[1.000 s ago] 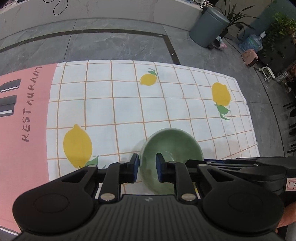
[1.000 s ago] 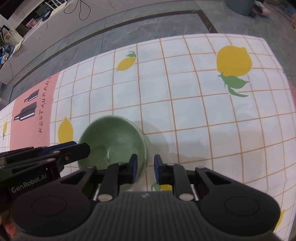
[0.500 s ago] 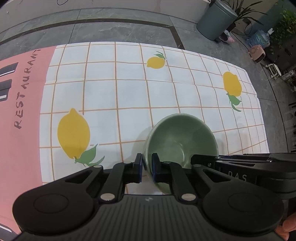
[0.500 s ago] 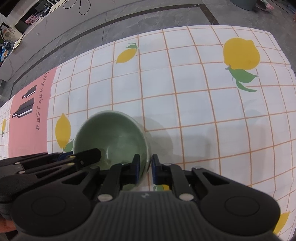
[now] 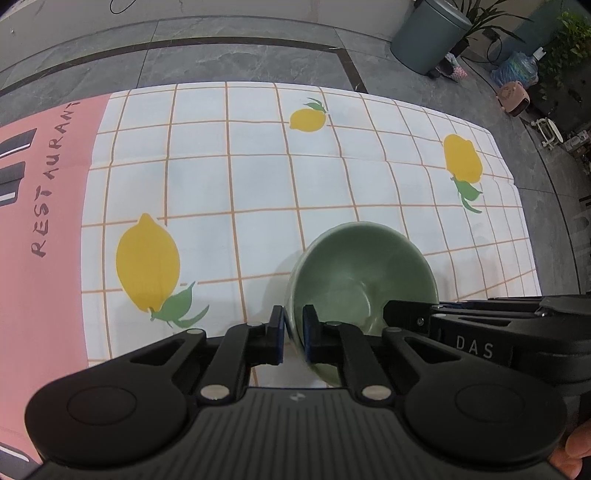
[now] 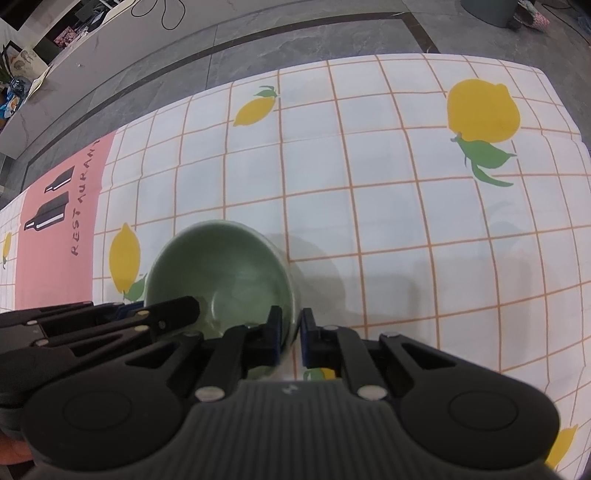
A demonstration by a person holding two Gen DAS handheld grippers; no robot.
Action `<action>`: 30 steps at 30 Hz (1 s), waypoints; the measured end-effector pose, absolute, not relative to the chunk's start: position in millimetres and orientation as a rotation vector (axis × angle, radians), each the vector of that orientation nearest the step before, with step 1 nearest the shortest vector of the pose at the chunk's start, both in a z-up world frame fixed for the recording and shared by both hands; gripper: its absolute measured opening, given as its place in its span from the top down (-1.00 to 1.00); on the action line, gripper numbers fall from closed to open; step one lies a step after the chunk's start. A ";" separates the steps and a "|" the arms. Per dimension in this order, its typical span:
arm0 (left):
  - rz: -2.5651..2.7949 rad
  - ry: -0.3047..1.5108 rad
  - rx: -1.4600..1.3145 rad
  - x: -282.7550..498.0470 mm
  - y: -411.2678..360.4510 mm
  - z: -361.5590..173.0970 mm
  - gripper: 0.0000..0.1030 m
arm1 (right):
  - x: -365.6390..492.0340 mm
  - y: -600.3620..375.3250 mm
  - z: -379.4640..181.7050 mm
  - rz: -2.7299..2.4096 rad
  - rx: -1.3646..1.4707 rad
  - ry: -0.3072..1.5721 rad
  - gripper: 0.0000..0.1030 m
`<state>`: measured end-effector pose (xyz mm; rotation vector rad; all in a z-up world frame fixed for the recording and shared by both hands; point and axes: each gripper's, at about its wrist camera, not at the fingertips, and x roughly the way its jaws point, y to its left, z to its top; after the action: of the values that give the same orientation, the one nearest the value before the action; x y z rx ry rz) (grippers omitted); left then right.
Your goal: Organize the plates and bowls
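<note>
A green bowl (image 5: pixel 360 273) is held over a lemon-print tablecloth (image 5: pixel 258 177). My left gripper (image 5: pixel 293 332) is shut on the bowl's left rim, one finger outside the wall and one inside. My right gripper (image 6: pixel 290 334) is shut on the right rim of the same green bowl (image 6: pixel 221 273) in the same way. Each gripper's black fingers show in the other's view, reaching in at the opposite rim. The bowl is empty and its near wall is hidden behind the gripper bodies.
The tablecloth (image 6: pixel 369 206) has a pink band marked RESTAURANT (image 5: pixel 48 184) at the left. Grey tiled floor lies beyond the far edge. A grey bin (image 5: pixel 428 33) and potted plants (image 5: pixel 569 44) stand at the far right.
Both grippers' jaws have closed onto the bowl's rim. The bowl now looks slightly larger and nearer in both views.
</note>
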<state>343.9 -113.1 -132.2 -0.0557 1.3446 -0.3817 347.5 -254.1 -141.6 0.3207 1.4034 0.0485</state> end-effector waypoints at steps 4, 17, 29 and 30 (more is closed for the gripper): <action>-0.383 1.351 -0.059 337.2 -108.4 -123.9 0.80 | 344.5 -252.3 -134.6 0.047 0.321 1.403 0.87; -0.372 1.311 -0.037 291.6 -92.8 -61.1 0.79 | 304.1 -238.6 -86.3 0.092 0.335 1.371 0.87; -0.388 1.260 -0.056 207.0 -75.2 6.5 0.78 | 220.2 -218.1 -7.5 0.159 0.255 1.294 0.85; -0.392 1.263 -0.056 199.2 -73.7 8.2 0.78 | 211.7 -216.9 -3.1 0.167 0.250 1.290 0.85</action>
<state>199.2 -73.7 8.2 -0.0557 1.2631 -0.3919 211.7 -216.9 -3.1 0.2496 1.2897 0.1669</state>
